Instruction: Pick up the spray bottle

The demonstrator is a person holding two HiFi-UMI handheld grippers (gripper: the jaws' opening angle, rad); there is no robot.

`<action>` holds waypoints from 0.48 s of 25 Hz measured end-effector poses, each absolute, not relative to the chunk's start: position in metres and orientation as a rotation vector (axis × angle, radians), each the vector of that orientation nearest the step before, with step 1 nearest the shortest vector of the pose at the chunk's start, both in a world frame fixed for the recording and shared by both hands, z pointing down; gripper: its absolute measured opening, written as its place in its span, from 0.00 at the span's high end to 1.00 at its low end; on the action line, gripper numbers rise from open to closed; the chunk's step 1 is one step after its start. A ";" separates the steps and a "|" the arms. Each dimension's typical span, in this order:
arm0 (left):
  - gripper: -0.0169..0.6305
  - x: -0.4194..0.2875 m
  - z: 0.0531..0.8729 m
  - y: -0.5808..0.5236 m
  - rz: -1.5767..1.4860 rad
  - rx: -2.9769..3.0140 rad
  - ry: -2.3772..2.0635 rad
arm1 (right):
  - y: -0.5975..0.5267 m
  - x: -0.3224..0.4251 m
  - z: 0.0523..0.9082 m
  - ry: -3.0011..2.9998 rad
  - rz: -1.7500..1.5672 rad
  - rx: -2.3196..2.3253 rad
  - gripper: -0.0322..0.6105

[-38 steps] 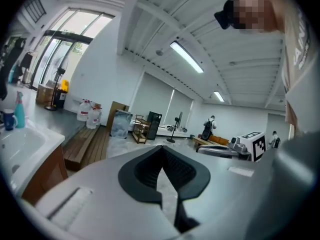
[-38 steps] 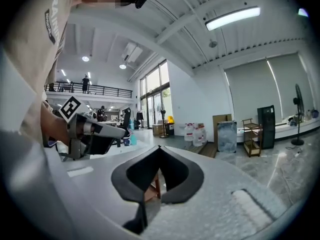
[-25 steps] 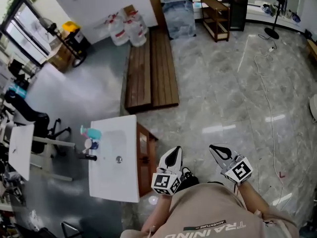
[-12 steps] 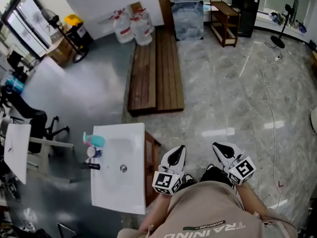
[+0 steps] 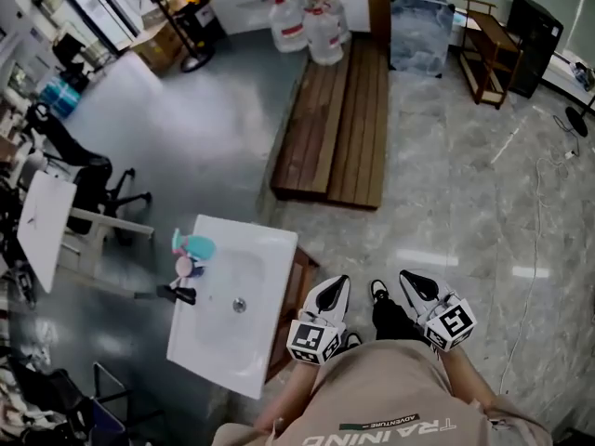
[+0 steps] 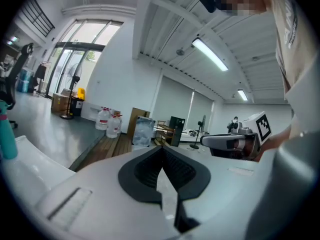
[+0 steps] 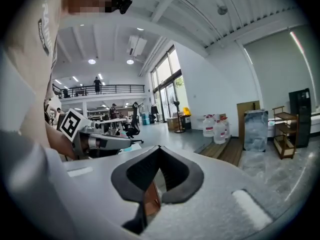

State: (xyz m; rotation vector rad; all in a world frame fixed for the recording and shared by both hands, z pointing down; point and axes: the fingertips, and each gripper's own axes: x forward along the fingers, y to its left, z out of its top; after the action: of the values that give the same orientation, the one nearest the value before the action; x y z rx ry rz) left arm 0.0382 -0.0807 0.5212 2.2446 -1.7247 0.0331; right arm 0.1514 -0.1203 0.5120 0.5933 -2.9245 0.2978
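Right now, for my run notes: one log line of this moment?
phase: pre-grasp | spray bottle: on sink, untouched | left gripper: shut, empty | right gripper: shut, empty

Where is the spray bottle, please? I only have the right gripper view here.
Observer: In the head view the teal spray bottle stands on the white washbasin, on its left rim, beside a black tap.
Operator: Is either gripper near it?
Observer: No; the left gripper and right gripper hang right of the washbasin, apart from it.
Operator: Is the left gripper free?
Observer: Yes, its own view shows its jaws together, nothing between them.
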 end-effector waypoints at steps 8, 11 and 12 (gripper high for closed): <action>0.95 -0.009 0.505 -0.147 0.052 2.081 -1.971 | -0.196 0.078 0.494 -3.024 0.118 0.204 0.95; 0.95 -0.024 0.508 -0.157 0.044 1.966 -2.068 | -0.216 0.066 0.502 -2.952 -0.089 0.074 0.95; 0.95 -0.029 0.510 -0.156 0.044 1.924 -2.097 | -0.219 0.060 0.506 -2.924 -0.146 0.035 0.95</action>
State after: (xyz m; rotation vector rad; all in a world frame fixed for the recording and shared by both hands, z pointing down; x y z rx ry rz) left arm -0.0292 -0.1565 0.5103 1.9237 -2.0971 0.0445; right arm 0.0604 -0.2187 0.5061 0.0352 -2.9240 -0.1457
